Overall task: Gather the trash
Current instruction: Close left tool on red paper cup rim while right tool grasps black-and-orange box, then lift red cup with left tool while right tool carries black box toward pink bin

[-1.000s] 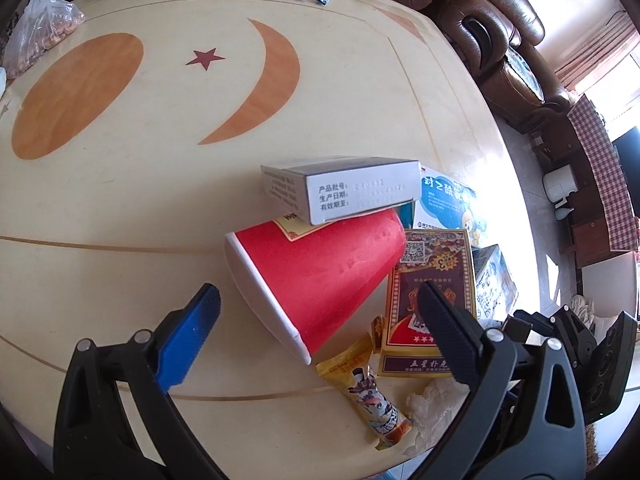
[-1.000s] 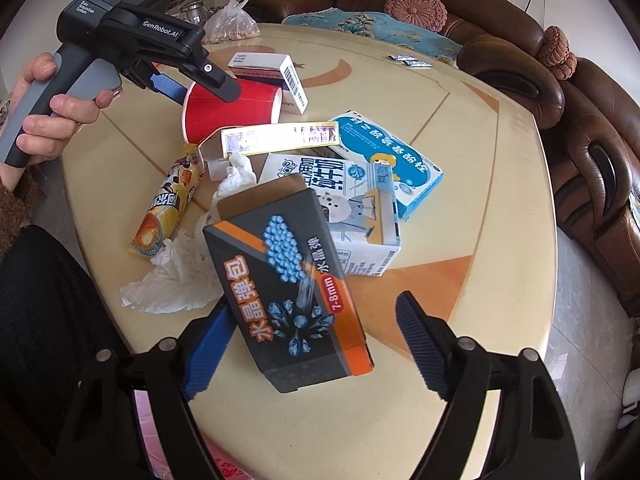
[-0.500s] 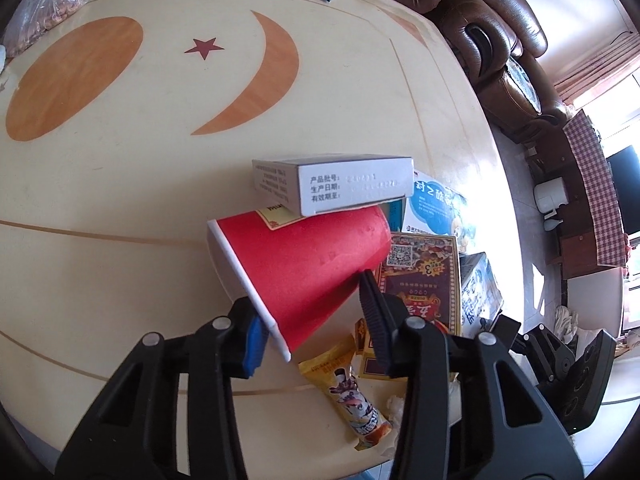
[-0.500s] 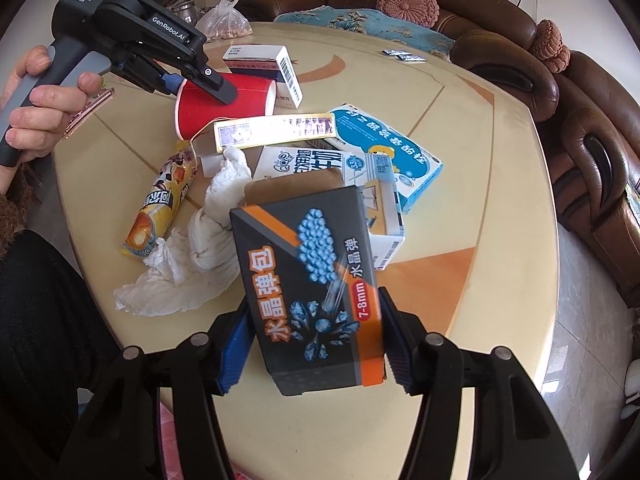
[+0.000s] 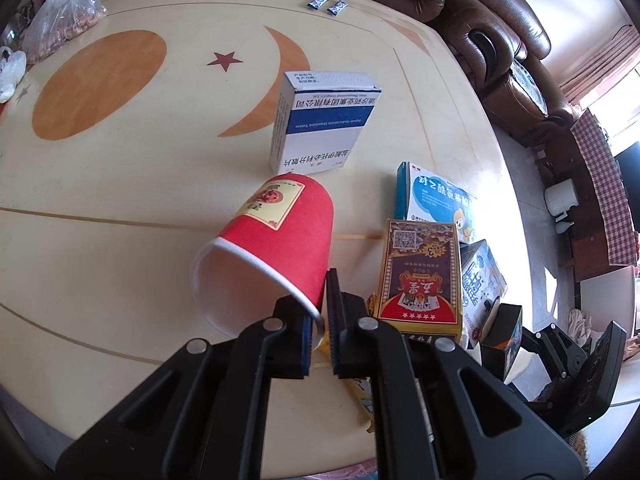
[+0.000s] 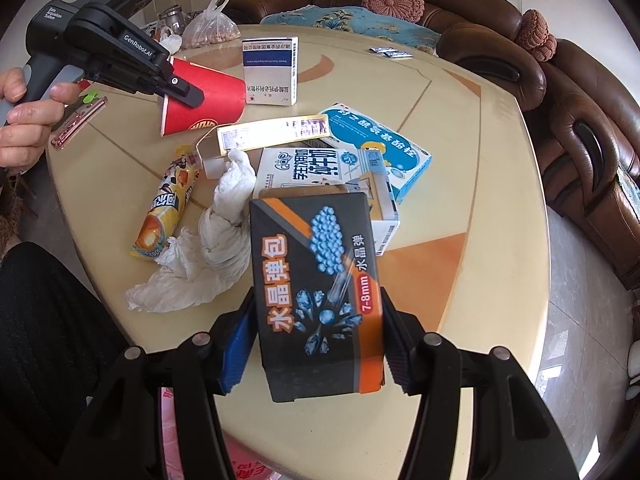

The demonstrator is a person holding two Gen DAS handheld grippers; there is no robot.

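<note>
A red paper cup [image 5: 280, 240] hangs tilted over the round table [image 5: 120, 200], mouth toward me. My left gripper [image 5: 320, 320] is shut on its rim, one finger inside and one outside. The right wrist view shows that same cup [image 6: 208, 100] and left gripper [image 6: 184, 92] at the far left, held by a hand [image 6: 24, 120]. My right gripper [image 6: 316, 320] is shut on a black box with an orange stripe [image 6: 316, 288], pads pressed on its two long sides, above the table's near edge.
A white-and-blue medicine box [image 5: 324, 120] stands behind the cup. Around it lie a card box [image 5: 420, 276], a blue box [image 6: 376, 140], a milk carton [image 6: 320, 168], crumpled tissue [image 6: 208, 256] and a yellow wrapper [image 6: 168, 208]. A brown sofa [image 6: 580, 120] rings the far side.
Left jaws closed on the cup's rim and tipped the cup up; the medicine box came off it and now stands behind. Right jaws closed on the black box.
</note>
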